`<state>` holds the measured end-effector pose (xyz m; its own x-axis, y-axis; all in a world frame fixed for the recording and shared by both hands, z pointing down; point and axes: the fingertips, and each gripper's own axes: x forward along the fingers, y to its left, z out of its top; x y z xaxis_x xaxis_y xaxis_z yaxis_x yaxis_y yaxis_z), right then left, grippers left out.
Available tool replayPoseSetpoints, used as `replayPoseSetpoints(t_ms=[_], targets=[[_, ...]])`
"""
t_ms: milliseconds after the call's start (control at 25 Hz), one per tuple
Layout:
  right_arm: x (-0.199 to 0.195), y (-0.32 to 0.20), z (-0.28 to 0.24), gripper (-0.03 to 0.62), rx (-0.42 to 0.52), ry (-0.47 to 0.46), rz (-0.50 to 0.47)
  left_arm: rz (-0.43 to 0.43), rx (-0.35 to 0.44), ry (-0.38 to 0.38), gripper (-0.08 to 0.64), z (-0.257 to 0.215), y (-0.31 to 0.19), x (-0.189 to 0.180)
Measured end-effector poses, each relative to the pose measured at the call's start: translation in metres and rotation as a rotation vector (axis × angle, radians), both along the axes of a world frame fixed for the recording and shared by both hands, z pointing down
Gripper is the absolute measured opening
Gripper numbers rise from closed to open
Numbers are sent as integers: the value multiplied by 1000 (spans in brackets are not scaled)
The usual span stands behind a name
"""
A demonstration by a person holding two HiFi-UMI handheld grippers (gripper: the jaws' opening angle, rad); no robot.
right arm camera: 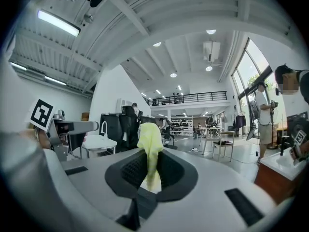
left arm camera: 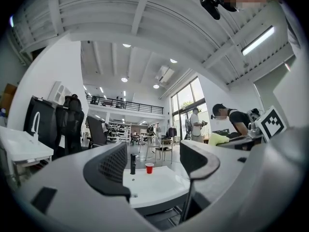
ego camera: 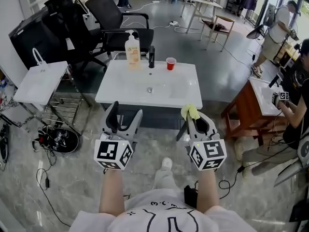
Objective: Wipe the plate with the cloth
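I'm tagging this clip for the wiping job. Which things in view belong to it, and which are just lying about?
Belongs to the job: yellow cloth, clamped in the right gripper; left gripper, open and empty. No plate shows in any view.

Lying about: soap bottle, black tap and red cup on the white sink; office chair behind it.

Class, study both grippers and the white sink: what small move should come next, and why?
Probably carry both grippers forward over the sink. The right gripper is shut on the yellow cloth, the left gripper is open and empty, both are short of the sink's near edge, and no plate shows in any view.
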<state>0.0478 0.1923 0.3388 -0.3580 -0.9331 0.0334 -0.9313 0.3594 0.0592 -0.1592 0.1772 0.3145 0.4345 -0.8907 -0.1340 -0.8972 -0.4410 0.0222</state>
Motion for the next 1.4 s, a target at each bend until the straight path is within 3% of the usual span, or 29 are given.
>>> replayPoseSetpoints(t_ms=[320,480,680,1080,1400], targets=[[40,-126,-3,49,-3,9,-55,-65,9,21,345,-15,-118,30],[52,-181,5,49,-21,37,-105,-105,-22,52,345,-7,-173,46],[60,-237,25,50,-58,48,-156,-123,-74,40,345,15,-227,64],[51,-306,91,49,-293,34,-178,-125,-250,62,345,77,-295,68],[46,-355,165,51,-639,-35,-85,-43,-480,49,345,157,-365,68]])
